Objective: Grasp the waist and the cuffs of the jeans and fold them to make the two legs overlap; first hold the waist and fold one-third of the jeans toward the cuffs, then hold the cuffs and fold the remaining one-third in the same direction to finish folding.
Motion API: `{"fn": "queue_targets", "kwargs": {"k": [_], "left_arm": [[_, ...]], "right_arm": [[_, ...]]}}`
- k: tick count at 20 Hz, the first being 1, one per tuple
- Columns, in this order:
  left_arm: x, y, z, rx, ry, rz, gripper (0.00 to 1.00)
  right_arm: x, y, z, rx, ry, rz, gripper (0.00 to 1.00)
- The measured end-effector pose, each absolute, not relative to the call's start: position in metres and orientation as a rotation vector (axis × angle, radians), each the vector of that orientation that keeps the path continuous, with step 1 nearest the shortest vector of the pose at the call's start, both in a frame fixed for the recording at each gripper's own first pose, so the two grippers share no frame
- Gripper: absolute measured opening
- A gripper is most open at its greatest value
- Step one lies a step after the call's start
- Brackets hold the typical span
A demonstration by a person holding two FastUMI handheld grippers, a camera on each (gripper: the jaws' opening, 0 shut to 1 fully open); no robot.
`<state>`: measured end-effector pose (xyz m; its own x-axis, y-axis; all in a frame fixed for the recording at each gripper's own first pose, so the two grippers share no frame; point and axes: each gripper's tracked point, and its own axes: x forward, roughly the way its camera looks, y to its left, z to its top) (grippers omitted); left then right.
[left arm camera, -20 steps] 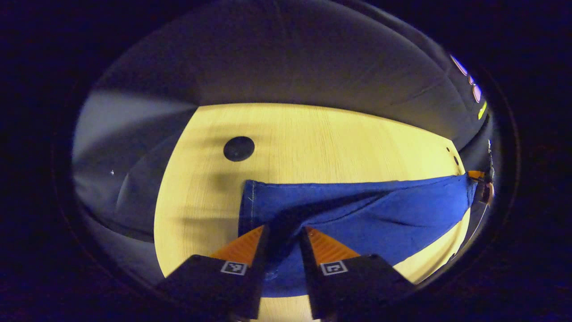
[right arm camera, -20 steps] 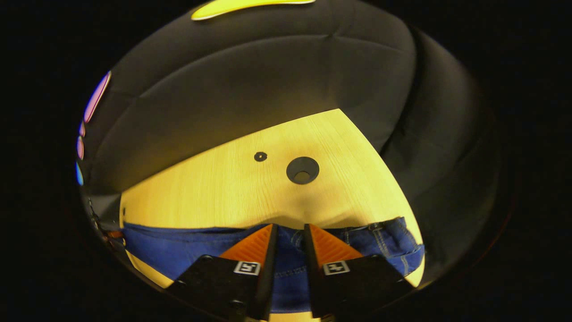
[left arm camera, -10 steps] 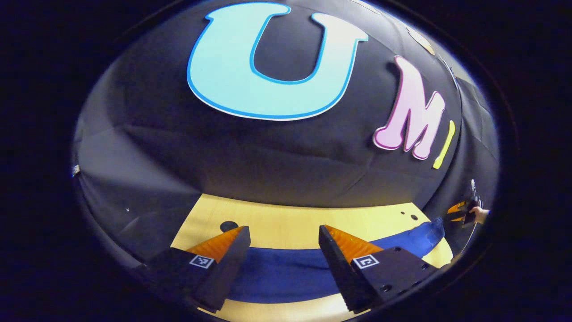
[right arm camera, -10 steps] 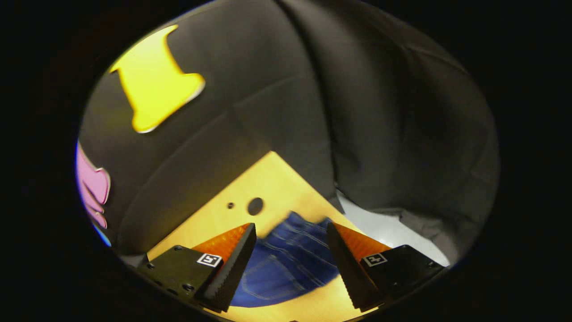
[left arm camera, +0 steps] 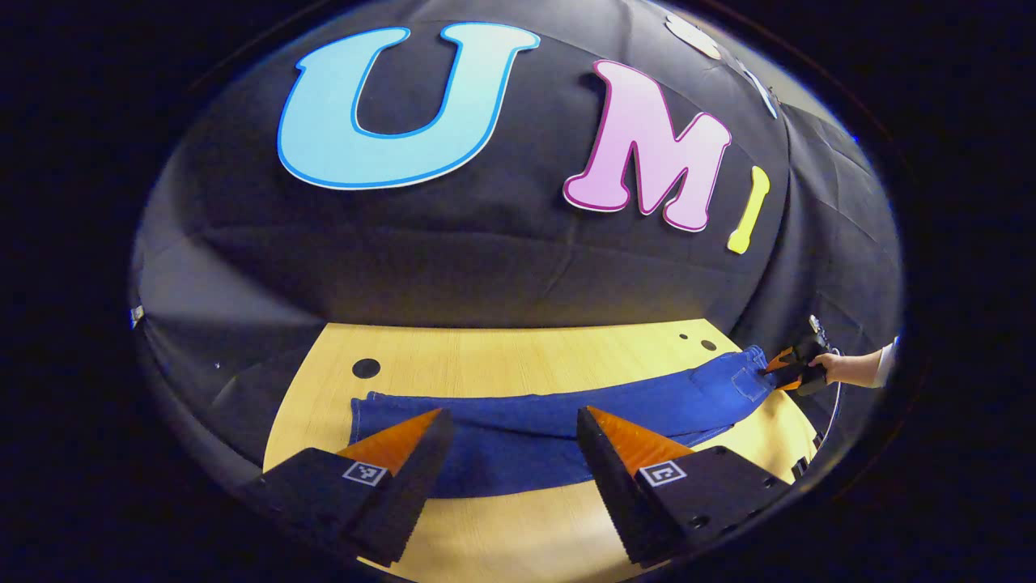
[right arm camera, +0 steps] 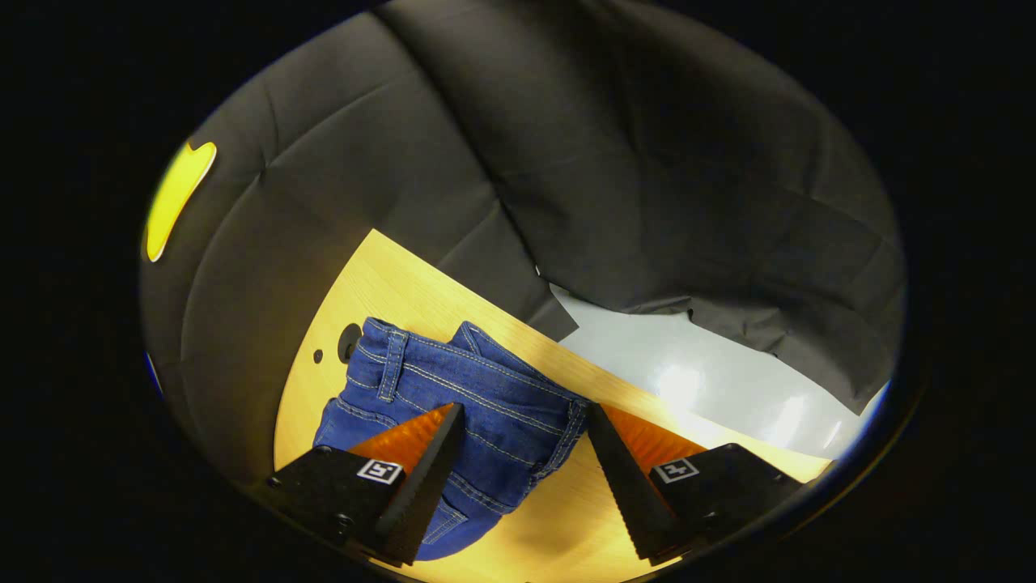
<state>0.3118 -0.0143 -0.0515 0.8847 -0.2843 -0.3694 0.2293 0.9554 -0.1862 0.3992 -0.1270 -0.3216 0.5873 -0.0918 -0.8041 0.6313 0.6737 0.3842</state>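
Your left gripper view sits low and close above the jeans [left arm camera: 558, 421] at their cuff end, facing the booth's back wall across the wooden table [left arm camera: 518, 356]. Your right gripper view looks steeply down on the jeans' waist [right arm camera: 453, 389], toward the table corner. Both views share the jeans and the tabletop beneath them.
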Motion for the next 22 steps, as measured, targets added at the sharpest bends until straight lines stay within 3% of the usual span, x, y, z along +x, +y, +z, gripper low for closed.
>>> {"fn": "queue_targets", "kwargs": {"k": [1, 2, 4, 6, 7, 14, 20, 22], "left_arm": [[0.308, -0.019, -0.052, -0.141, 0.403, -0.263, 0.97], [0.305, -0.02, -0.051, -0.148, 0.404, -0.255, 0.97], [0.297, -0.024, -0.052, -0.167, 0.41, -0.238, 0.97], [0.292, -0.028, -0.048, -0.182, 0.391, -0.239, 0.97], [0.289, -0.03, -0.05, -0.188, 0.388, -0.245, 0.97], [0.288, -0.051, -0.059, -0.178, 0.391, -0.421, 0.97], [0.284, -0.044, -0.07, -0.254, 0.378, -0.486, 0.97], [0.279, -0.036, -0.065, -0.28, 0.355, -0.477, 0.97]], "right_arm": [[0.403, -0.127, -0.323, 0.713, 0.837, -0.452, 0.86], [0.403, -0.12, -0.328, 0.722, 0.872, -0.412, 0.88], [0.417, -0.127, -0.317, 0.744, 0.822, -0.412, 0.42], [0.42, -0.121, -0.318, 0.729, 0.818, -0.404, 0.13], [0.42, -0.117, -0.318, 0.707, 0.803, -0.401, 0.05], [0.394, -0.064, -0.212, 0.561, 0.647, -0.312, 0.05], [0.368, 0.081, -0.093, 0.492, 0.499, -0.072, 0.05], [0.366, 0.139, -0.083, 0.536, 0.49, 0.018, 0.05]]}}
